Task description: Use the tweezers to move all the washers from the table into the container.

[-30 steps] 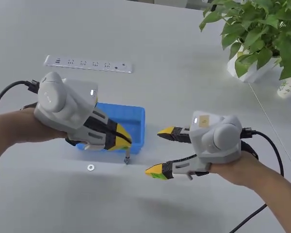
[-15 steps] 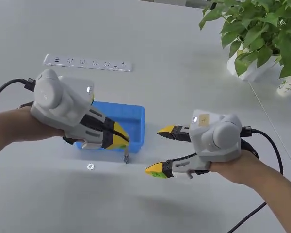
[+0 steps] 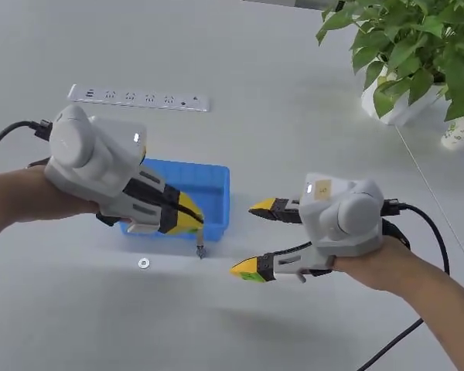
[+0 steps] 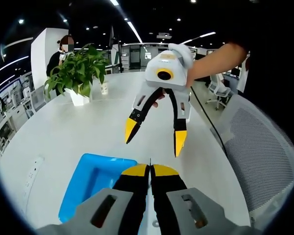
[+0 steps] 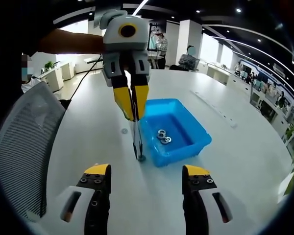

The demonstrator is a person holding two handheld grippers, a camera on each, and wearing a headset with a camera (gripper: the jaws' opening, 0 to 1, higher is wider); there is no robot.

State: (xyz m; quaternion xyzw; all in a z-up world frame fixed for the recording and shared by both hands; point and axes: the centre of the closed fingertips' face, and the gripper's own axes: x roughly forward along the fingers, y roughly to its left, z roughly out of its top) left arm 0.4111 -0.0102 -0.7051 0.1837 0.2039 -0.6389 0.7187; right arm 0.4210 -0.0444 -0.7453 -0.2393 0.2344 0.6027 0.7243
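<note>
left tongs (image 3: 190, 220) clamp tweezers (image 3: 200, 249), tip down; washer (image 3: 144, 264) on bench (image 3: 278, 93) lies near tip, away from right tongs (image 3: 246, 239), which gape empty.

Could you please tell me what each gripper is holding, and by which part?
The left gripper holds the tweezers by their upper end, between its shut jaws, tips pointing down at the table. The right gripper is open and holds nothing.

Washer (image 3: 144, 264) on table (image 3: 278, 100) before container (image 3: 225, 198)
</note>
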